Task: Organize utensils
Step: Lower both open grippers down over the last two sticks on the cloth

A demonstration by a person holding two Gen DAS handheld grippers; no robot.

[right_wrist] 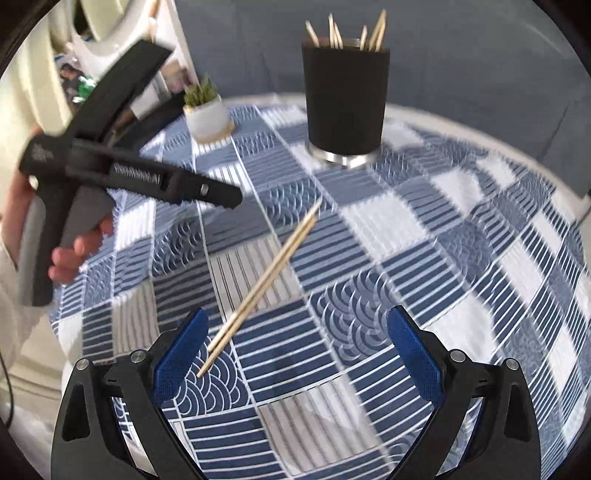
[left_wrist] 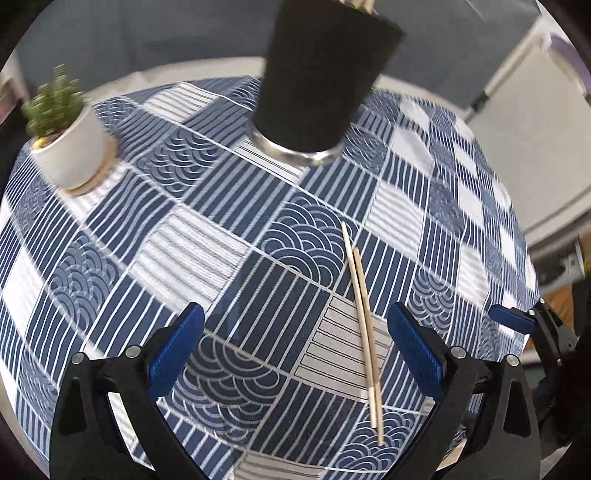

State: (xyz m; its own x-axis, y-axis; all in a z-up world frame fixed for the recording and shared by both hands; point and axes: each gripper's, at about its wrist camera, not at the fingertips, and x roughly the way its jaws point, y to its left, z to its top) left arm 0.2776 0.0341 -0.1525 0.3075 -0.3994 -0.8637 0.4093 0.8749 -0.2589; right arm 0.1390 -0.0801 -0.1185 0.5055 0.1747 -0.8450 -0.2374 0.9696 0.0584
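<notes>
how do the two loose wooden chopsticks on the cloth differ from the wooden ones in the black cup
The two loose wooden chopsticks lie flat, side by side on the blue patterned tablecloth; the wooden chopsticks in the black cylindrical cup stand upright and splay apart, only their tips showing. Both sets look like pale wood.

The only lettering I can find sits on my left gripper point(right_wrist: 225, 195), seen from my right wrist camera: a pale embossed strip along its black arm, and a small pale mark on the rear end of its body near my hand point(right_wrist: 70, 254). Both are too blurred to read. Nothing else around that gripper carries any text, number or sign I can make out
</notes>
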